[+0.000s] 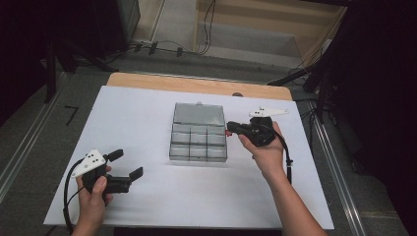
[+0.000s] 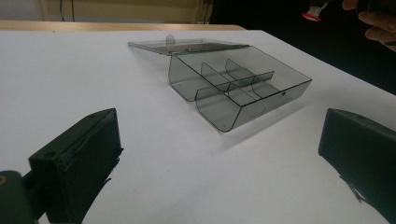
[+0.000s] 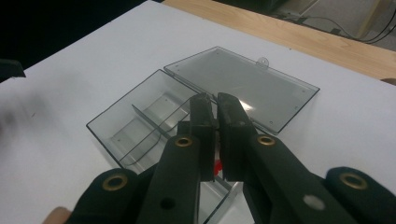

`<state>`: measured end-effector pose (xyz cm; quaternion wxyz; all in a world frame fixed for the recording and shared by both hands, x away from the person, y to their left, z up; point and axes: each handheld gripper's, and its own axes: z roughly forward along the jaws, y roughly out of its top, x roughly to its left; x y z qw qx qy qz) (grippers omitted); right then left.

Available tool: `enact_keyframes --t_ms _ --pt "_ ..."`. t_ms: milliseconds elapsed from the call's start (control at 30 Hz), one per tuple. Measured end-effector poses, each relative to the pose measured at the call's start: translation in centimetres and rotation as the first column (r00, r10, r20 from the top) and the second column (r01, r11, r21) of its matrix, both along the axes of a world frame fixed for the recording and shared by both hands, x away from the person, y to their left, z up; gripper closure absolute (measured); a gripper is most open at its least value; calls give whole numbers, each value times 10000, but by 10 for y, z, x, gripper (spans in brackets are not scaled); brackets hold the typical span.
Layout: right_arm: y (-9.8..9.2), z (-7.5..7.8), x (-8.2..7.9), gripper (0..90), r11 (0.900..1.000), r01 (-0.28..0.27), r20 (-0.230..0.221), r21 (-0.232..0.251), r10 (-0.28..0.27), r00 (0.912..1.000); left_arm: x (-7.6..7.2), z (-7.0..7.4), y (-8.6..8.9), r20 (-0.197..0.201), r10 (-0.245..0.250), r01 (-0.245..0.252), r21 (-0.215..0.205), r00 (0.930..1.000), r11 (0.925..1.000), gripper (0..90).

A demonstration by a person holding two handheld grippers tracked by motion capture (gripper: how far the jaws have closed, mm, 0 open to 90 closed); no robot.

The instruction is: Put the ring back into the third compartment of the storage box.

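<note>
Two grippers are in our hands. Our left gripper (image 1: 124,165) rests at the near left of the white table (image 1: 137,118), jaws spread wide with nothing between them. Our right gripper (image 1: 229,129) hovers at the right edge of the clear compartment box (image 1: 198,141), jaws clamped on a small red piece (image 3: 216,165). The box sits mid-table, its lid (image 1: 198,114) open toward the far side.
</note>
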<state>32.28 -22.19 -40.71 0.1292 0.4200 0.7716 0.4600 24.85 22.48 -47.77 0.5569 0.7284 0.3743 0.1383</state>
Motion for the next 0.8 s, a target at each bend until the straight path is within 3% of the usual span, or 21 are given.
enact_keyframes --t_ms 800 --pt "15 -9 23 840 9998 137 -141 -170 -140 9998 0 0 0 23 -1 1 15 10000 10000 0"
